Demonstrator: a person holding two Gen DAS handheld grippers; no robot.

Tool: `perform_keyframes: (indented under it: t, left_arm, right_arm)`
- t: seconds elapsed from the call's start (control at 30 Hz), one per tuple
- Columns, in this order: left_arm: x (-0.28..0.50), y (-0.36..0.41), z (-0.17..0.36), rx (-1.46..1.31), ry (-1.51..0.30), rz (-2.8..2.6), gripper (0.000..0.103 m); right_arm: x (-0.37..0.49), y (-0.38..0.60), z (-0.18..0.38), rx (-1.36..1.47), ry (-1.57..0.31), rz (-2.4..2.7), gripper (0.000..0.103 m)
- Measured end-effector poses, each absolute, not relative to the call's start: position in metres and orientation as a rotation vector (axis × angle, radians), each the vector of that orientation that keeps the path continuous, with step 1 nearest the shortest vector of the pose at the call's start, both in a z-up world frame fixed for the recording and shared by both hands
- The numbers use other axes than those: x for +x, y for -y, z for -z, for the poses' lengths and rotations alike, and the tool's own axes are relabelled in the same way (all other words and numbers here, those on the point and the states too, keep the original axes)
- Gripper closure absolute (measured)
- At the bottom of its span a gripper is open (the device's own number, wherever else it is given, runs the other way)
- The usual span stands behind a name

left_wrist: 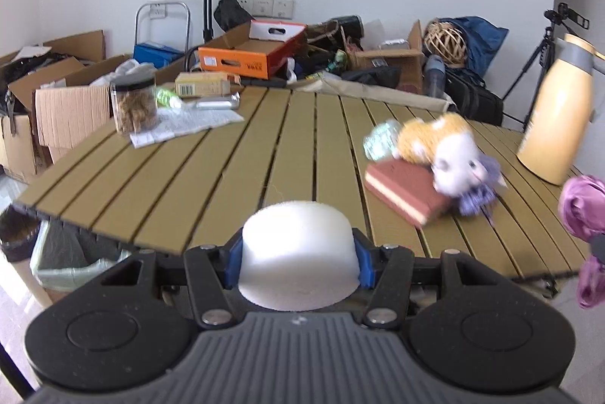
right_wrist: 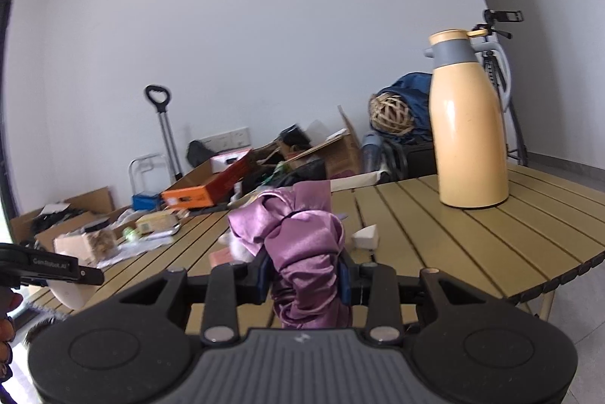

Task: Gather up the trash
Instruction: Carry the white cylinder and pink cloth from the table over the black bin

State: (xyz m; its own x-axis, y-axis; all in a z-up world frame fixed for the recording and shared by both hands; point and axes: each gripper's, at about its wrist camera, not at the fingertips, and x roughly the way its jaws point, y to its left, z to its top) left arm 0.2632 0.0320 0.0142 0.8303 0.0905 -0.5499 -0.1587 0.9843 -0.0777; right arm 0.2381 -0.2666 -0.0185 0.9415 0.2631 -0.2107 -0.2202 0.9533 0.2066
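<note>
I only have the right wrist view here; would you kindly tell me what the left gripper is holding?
Observer: The left gripper has its jaws shut on a white foam block.
Operator: Thank you. Is a bin in sight?
Observer: Yes, a lined bin stands on the floor past the table edge.
Operator: What is under the plush toy?
Observer: The plush toy lies partly on a red book.
</note>
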Motion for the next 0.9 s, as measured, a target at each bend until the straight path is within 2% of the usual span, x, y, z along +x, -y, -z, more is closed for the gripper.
perform_keyframes:
  t: [0.43,0.9]
  left_arm:
    - [0.207,-0.020,0.030,-0.121,-0.680,-0.093,0.047]
    - [0.186,-0.013,0.093,-0.093,-0.812,-0.059,0.047]
  right_arm:
    - [0.185,0.236,0.048,0.108,-0.360,-0.324,0.070]
    - [0.167,0.209,0.098,0.036,-0.575,-0.329,0.070]
